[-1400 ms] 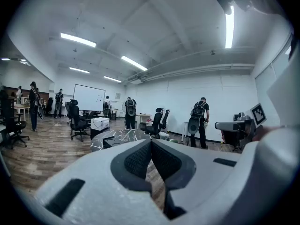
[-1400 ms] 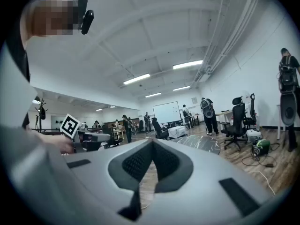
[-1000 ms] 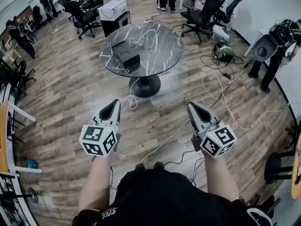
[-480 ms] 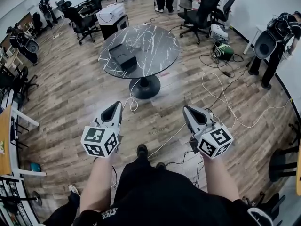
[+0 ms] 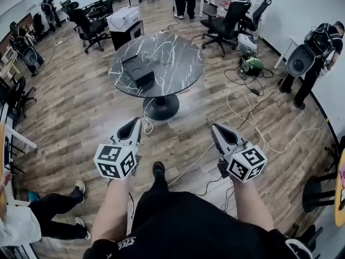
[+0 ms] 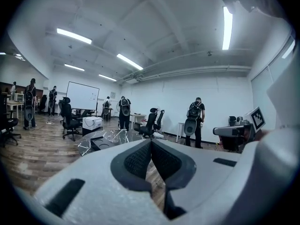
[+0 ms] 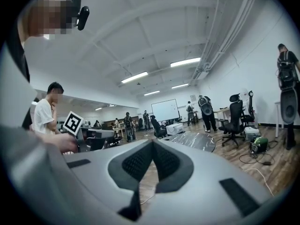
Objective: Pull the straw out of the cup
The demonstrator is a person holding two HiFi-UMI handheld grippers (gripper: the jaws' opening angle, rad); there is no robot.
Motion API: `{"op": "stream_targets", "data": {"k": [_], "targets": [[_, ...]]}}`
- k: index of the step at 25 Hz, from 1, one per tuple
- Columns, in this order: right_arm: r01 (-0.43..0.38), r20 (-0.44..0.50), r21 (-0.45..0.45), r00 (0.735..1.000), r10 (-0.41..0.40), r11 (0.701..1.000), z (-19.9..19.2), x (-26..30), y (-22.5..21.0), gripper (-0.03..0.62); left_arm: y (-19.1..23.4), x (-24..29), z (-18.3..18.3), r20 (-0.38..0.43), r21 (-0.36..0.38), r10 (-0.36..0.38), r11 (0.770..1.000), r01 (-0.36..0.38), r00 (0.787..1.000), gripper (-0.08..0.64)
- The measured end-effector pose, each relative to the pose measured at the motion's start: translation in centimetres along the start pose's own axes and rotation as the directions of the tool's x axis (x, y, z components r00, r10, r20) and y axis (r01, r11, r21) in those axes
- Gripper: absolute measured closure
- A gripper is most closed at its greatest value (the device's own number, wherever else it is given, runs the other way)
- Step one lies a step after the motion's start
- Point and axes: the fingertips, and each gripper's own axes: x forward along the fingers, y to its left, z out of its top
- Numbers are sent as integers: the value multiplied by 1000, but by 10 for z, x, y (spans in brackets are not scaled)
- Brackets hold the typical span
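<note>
My left gripper and right gripper are held side by side at waist height over the wood floor, both shut with nothing between the jaws. They point toward a round black marble table a few steps ahead. The left gripper view shows the closed pads with the table beyond them. From the right gripper the table lies far off at the right. A black box lies on the tabletop. I cannot make out a cup or a straw at this distance.
White and black cables trail across the floor between me and the table's right side. Office chairs and a low cabinet stand behind the table. One person stands at the right wall, another crouches at my lower left.
The person carrying the grippers has stepped forward, one shoe now showing ahead of the body. Another person has come into view at the lower left. Both grippers stay shut.
</note>
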Motion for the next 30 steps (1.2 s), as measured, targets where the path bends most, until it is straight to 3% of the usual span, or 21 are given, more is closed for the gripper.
{"op": "stream_targets", "data": {"k": [15, 30], "targets": [[-16, -92, -2, 996, 15, 1000, 7, 170, -43, 586, 127, 121, 16, -14, -25, -29, 999, 29, 999, 549], [13, -81, 15, 997, -12, 1000, 26, 297, -60, 586, 234, 188, 42, -19, -4, -64, 998, 64, 998, 551]]}}
